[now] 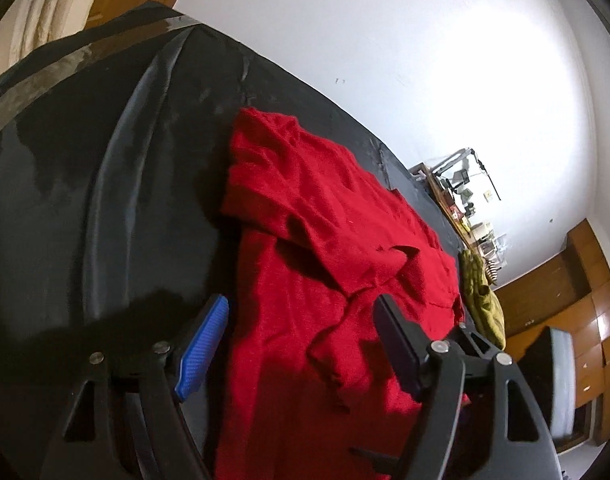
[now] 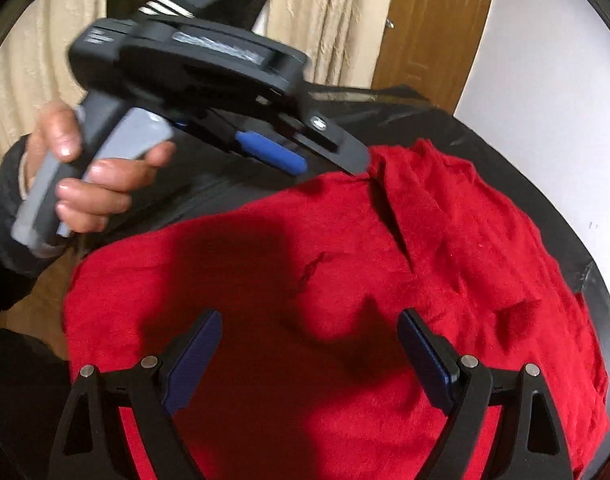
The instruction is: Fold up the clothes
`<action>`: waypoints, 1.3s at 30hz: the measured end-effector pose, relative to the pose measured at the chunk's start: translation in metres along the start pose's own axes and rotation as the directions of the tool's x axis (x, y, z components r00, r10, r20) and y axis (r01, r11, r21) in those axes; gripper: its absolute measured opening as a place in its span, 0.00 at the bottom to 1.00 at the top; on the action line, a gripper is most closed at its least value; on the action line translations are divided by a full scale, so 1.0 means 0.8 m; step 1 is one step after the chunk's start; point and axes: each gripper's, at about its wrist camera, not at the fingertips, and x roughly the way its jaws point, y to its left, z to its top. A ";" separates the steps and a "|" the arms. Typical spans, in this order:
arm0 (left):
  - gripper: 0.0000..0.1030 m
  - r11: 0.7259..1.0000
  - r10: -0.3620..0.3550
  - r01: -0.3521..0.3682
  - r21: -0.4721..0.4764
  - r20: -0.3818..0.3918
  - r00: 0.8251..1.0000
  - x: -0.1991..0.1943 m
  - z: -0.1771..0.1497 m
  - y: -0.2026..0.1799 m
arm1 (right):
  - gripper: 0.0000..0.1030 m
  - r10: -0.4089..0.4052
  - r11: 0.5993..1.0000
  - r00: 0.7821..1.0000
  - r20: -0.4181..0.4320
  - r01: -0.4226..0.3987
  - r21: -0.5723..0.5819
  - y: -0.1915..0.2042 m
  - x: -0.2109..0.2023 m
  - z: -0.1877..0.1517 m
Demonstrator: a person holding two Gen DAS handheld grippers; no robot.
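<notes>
While two hand-held grippers hover wide open and empty, left (image 1: pixel 301 316), right (image 2: pixel 309 332), one red garment (image 1: pixel 329 216), one black table (image 1: pixel 85 184).

Left wrist view: we look down, tilted, along the black table (image 1: pixel 105 200) toward the white wall (image 1: pixel 425 60); close
Right wrist view: we hang close above the red garment (image 2: pixel 305 260), facing the curtain (image 2: pixel 333 8)
Shared: garment; table

One red garment (image 1: pixel 325 240) on one black-covered table (image 1: pixel 105 180). One olive-green item (image 1: pixel 481 296) past its far edge, possibly more clothing; view poor. I hold two grippers: left gripper (image 1: pixel 301 344), right gripper (image 2: pixel 309 356).
</notes>
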 end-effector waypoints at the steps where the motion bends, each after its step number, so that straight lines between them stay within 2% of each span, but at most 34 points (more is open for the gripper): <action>1: 0.76 1.000 -0.003 0.003 -0.006 0.001 1.000 0.000 0.001 0.003 | 0.88 -0.001 1.000 1.000 -0.013 0.001 -0.001 0.000 0.008 0.001; 6: 0.76 0.999 -0.015 0.015 -0.033 -0.003 1.000 0.005 0.003 0.017 | 0.86 -0.011 1.000 0.998 -0.060 0.011 -0.001 -0.009 0.026 0.000; 7: 0.77 0.999 -0.013 0.013 -0.038 -0.007 1.000 0.007 0.004 0.019 | 0.80 0.004 1.000 0.998 -0.062 -0.003 0.015 -0.013 0.028 0.001; 8: 0.77 0.999 -0.012 0.012 -0.042 -0.010 1.000 0.009 0.004 0.021 | 0.70 0.019 0.999 0.998 -0.064 -0.017 0.033 -0.016 0.029 0.003; 10: 0.77 0.999 -0.010 0.009 -0.053 -0.018 1.000 0.014 0.006 0.026 | 0.60 0.022 0.999 0.998 -0.065 -0.018 0.051 -0.021 0.031 0.007; 12: 0.77 0.998 -0.013 0.012 -0.058 -0.020 1.000 0.015 0.007 0.029 | 0.55 0.025 0.997 0.998 -0.063 -0.021 0.072 -0.027 0.032 0.009; 14: 0.77 0.998 -0.010 0.009 -0.056 -0.019 1.000 0.016 0.007 0.029 | 0.42 0.026 0.995 0.998 -0.058 -0.020 0.095 -0.033 0.032 0.009; 17: 0.77 0.999 -0.007 0.006 -0.053 -0.020 1.000 0.017 0.009 0.029 | 0.30 0.028 0.992 0.999 -0.036 -0.024 0.122 -0.041 0.029 0.008; 18: 0.77 0.999 -0.005 0.004 -0.051 -0.020 1.000 0.017 0.009 0.028 | 0.27 0.018 0.992 1.000 -0.026 -0.015 0.128 -0.042 0.027 0.008; 19: 0.78 0.999 -0.004 0.003 -0.049 -0.021 1.000 0.017 0.009 0.027 | 0.18 -0.001 0.991 1.000 -0.014 0.002 0.135 -0.043 0.024 0.008; 23: 0.78 0.999 -0.002 0.001 -0.042 -0.023 1.000 0.015 0.010 0.028 | 0.10 -0.075 0.975 0.996 0.057 0.062 0.211 -0.065 0.003 0.003; 25: 0.78 0.999 0.000 -0.001 -0.040 -0.023 1.000 0.014 0.011 0.029 | 0.09 -0.111 0.962 0.990 0.084 0.085 0.260 -0.079 -0.012 -0.002; 29: 0.79 0.999 0.008 -0.009 -0.032 -0.023 1.000 0.015 0.011 0.026 | 0.09 -0.131 0.945 0.986 0.103 0.093 0.312 -0.095 -0.026 -0.010; 32: 0.79 1.000 0.016 -0.016 -0.025 -0.023 1.000 0.016 0.010 0.024 | 0.09 -0.082 0.942 0.990 0.111 0.041 0.332 -0.098 -0.028 -0.020; 36: 0.79 0.999 0.027 -0.028 -0.015 -0.028 0.999 0.016 0.009 0.022 | 0.10 -0.013 0.962 0.995 0.096 -0.013 0.274 -0.076 -0.022 -0.025; 39: 0.79 1.000 0.029 -0.029 -0.005 -0.041 0.999 0.016 0.008 0.019 | 0.10 -0.006 0.978 0.999 0.053 -0.005 0.210 -0.058 -0.005 -0.019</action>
